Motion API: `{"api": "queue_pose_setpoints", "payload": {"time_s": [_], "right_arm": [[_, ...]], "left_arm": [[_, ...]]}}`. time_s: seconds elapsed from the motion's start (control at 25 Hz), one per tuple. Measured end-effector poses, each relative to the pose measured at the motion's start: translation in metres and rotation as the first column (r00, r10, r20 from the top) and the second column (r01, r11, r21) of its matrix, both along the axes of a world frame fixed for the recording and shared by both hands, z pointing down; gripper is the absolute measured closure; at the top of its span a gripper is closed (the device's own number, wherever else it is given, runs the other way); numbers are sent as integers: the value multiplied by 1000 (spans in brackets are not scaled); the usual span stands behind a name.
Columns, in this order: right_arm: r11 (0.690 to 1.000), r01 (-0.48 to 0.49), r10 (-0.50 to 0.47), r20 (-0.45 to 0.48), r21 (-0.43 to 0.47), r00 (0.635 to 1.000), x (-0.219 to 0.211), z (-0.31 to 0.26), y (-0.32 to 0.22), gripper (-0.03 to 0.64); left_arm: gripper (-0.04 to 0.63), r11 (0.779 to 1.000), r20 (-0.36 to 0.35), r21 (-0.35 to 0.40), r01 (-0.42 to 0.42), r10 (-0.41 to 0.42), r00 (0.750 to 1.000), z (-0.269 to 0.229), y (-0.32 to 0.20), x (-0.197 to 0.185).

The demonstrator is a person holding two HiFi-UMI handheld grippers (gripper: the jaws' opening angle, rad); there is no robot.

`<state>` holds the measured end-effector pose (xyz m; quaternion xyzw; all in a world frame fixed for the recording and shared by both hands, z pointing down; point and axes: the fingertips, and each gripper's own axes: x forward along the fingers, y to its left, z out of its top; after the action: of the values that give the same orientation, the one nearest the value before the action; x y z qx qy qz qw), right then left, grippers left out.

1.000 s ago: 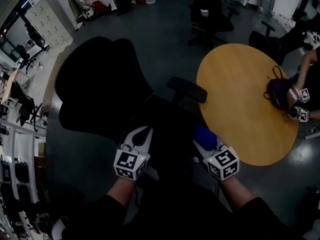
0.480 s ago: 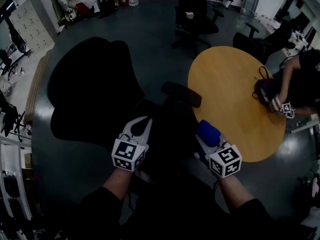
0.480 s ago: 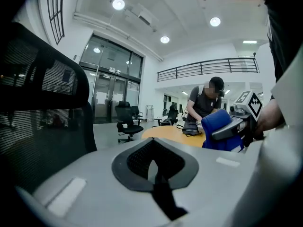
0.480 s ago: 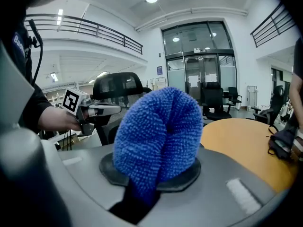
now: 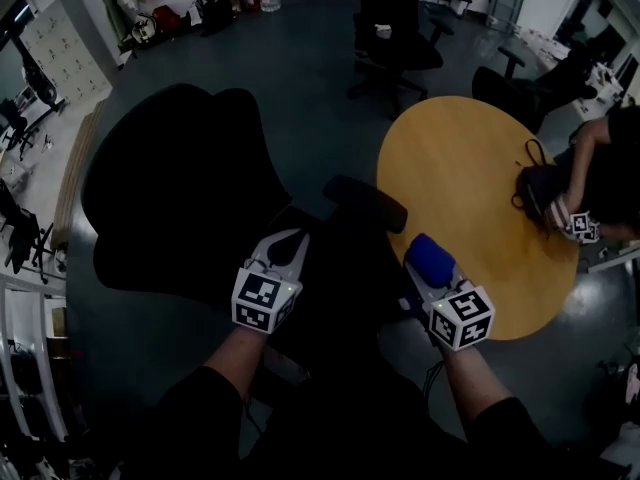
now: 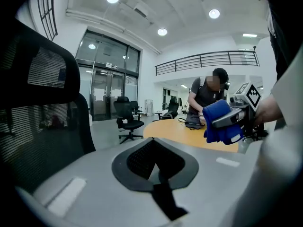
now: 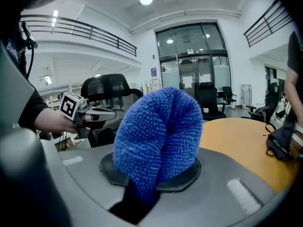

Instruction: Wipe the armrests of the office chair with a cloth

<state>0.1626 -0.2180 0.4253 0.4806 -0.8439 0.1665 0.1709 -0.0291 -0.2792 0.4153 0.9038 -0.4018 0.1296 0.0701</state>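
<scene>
Head view shows the right gripper (image 5: pixel 422 270) clamped on a fluffy blue microfibre cloth (image 5: pixel 431 254) near the black padded chair armrest (image 5: pixel 366 204), apparently poised to wipe, with the left gripper (image 5: pixel 292 240) closed and empty.

No legible text, label or number anywhere.

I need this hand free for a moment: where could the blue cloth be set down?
Most of the round wooden table is bare: the stretch from its edge near the black chair armrest across to the dark bag. It is crowded only at the right edge, where that bag and another person's arm sit.
</scene>
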Motion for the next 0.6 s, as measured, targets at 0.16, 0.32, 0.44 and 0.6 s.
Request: {"api": "queue_pose_setpoints", "payload": {"time_s": [0.16,0.32,0.44,0.6], "right_arm": [[1000,4,-4,12,-10,1000,17,10,-32,514],[1000,-1,1,29,-9,1000,34,15,-67,514],[1000,6,-6,27,-17,1000,44,22,-93,514],[999,24,-23,9,-44,1000,53,41,-127,514]], "left_arm": [[583,999,34,-31,10,-9,999,17,-29,13],[583,998,71,-57,8,-4,997,40,-54,25],[583,996,84,-80,23,-16,996,55,-73,30],[583,991,96,-123,60,-48,994,81,-98,30]]}}
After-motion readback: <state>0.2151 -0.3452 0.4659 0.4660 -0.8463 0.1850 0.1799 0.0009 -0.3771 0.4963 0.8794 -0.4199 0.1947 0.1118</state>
